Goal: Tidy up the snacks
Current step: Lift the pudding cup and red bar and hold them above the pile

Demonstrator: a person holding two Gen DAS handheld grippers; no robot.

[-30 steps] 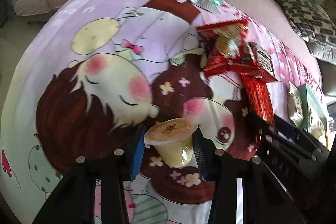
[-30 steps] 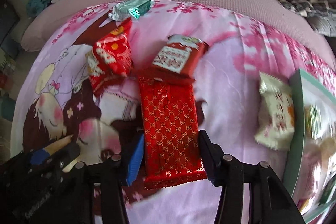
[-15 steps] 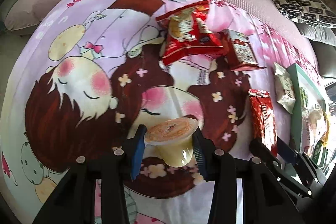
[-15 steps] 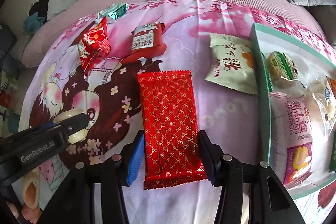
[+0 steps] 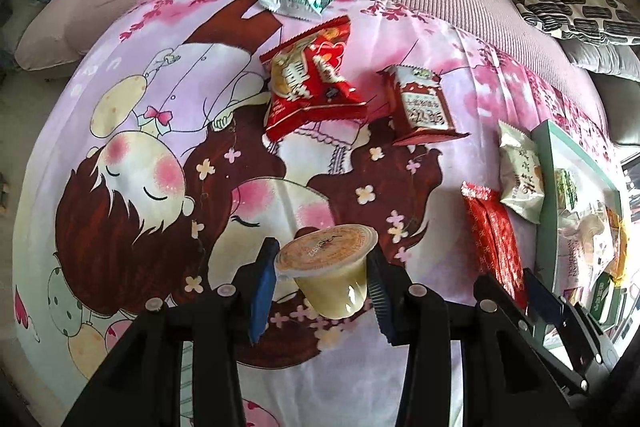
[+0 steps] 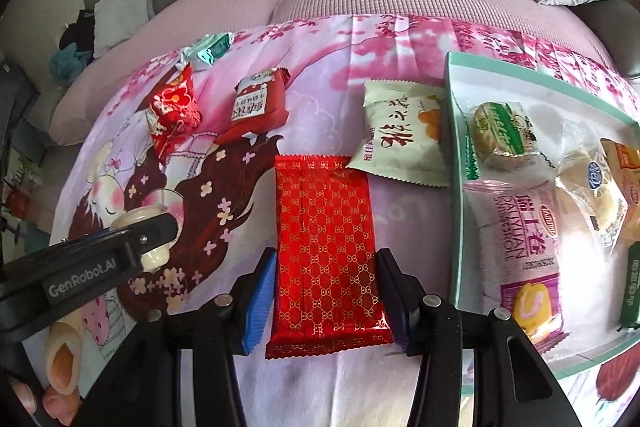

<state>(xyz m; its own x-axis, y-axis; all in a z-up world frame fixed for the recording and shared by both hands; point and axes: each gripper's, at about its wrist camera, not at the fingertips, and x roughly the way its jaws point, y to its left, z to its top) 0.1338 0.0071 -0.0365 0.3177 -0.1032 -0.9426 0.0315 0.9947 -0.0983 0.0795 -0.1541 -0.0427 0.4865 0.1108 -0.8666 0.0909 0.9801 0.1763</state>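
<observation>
Clearly both are carrying loads — left gripper pinching a jelly cup, right gripper clamping a red packet — either risking slipping short of the tray.

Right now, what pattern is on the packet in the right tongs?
Red packet with gold interlocking lattice; clearest in the right wrist view.

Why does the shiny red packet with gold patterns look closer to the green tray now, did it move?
Yes. The shiny red packet with gold patterns, clamped in the right gripper, moved rightward toward the green tray, leaving the small red pouch behind on the cloth.
</observation>
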